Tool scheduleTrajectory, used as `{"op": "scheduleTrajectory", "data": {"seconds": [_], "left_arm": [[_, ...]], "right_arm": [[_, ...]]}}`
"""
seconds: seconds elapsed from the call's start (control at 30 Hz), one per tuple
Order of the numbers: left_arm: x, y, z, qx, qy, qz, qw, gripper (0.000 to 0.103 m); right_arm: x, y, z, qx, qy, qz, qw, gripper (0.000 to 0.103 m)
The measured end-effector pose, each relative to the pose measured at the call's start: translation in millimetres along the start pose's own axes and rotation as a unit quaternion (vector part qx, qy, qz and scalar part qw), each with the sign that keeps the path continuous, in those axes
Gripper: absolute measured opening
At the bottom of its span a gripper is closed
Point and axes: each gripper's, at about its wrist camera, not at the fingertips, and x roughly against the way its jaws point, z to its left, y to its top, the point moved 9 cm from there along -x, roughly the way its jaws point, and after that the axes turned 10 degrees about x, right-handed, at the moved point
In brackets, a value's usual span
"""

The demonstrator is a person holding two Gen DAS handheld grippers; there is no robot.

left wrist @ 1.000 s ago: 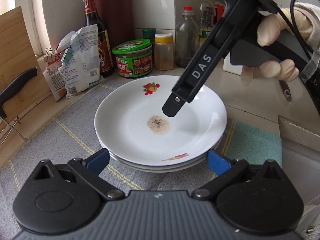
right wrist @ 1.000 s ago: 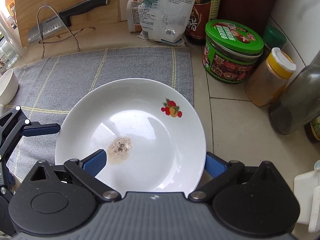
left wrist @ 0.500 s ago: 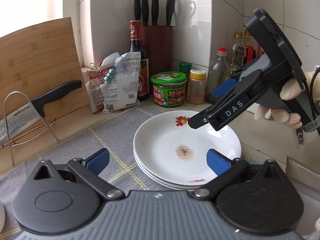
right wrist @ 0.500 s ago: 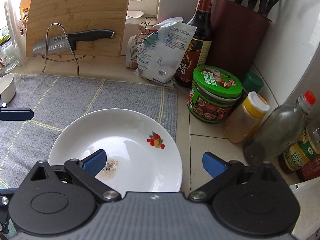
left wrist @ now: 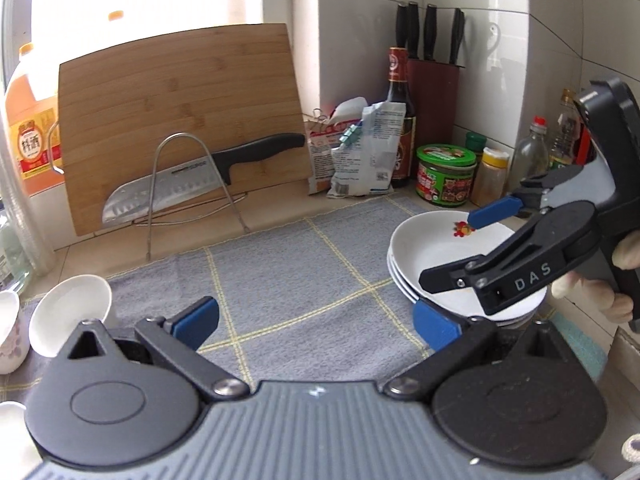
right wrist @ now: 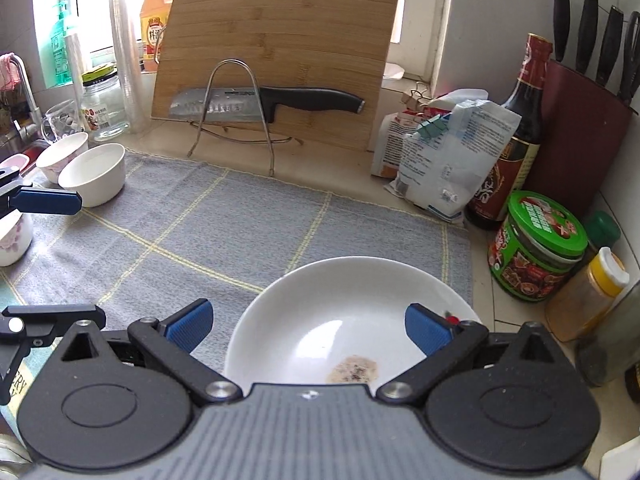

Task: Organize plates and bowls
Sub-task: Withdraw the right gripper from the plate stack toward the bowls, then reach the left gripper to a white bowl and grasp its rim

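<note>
A stack of white plates [left wrist: 432, 248] rests on the right end of the grey mat [left wrist: 288, 280]. The top plate [right wrist: 340, 292] has a fruit print and a brown speckled stain [right wrist: 354, 370]. My right gripper [right wrist: 308, 326] hovers open just above this plate's near side, touching nothing; a gloved hand holds the right gripper [left wrist: 464, 246]. My left gripper [left wrist: 316, 320] stands open over the mat, empty, left of the stack. A plain white bowl [left wrist: 70, 312] and a flowered bowl [left wrist: 8, 328] sit at the mat's left end. The plain white bowl [right wrist: 94, 174] lies just beyond the left gripper [right wrist: 48, 260].
A bamboo cutting board [right wrist: 276, 40] leans at the back with a knife [right wrist: 264, 104] on a wire rack. Clipped bags [right wrist: 444, 152], a sauce bottle [right wrist: 516, 132], a green-lidded jar [right wrist: 536, 244], a yellow-capped jar [right wrist: 588, 292] and a knife block [right wrist: 580, 128] crowd the right.
Both grippers have drawn back and up from the plate stack, staying open. The left view has swung leftward, bringing the bowls and cutting board into sight.
</note>
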Motion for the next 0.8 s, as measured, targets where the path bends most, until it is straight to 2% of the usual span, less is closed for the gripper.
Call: {"op": "scheduleTrajectory", "data": {"seconds": [0.17,0.3,0.4,0.53,0.8], "left_arm": [[15.2,-5.7,40.3,0.035,0.012,-0.006,0.9993,0.102],[28.0,-15.3,65.8,0.021,0.011,0.004,0.9997,0.102],[42.5,-22.1,88.8,0.018,0.006,0.012,0.9997,0.102],[62.1,-28.7,125.3,0.018,0.015,0.015,0.9996,0.102],[103.9,-31.2,204.2,0.014,0.041,-0.010,0.9990,0.102]], "right_arm": [[4.6,2.6,28.8,-0.024,0.000,-0.017,1.000,0.103],[2.9,5.5,60.1,-0.022,0.001,-0.023,1.000,0.103],[-4.5,10.0,88.3,-0.011,-0.008,-0.006,1.000,0.103],[-11.5,19.2,137.4,0.005,0.005,-0.005,1.000,0.103],[-30.0,34.7,225.9,0.018,0.029,-0.001,0.999,0.103]]}}
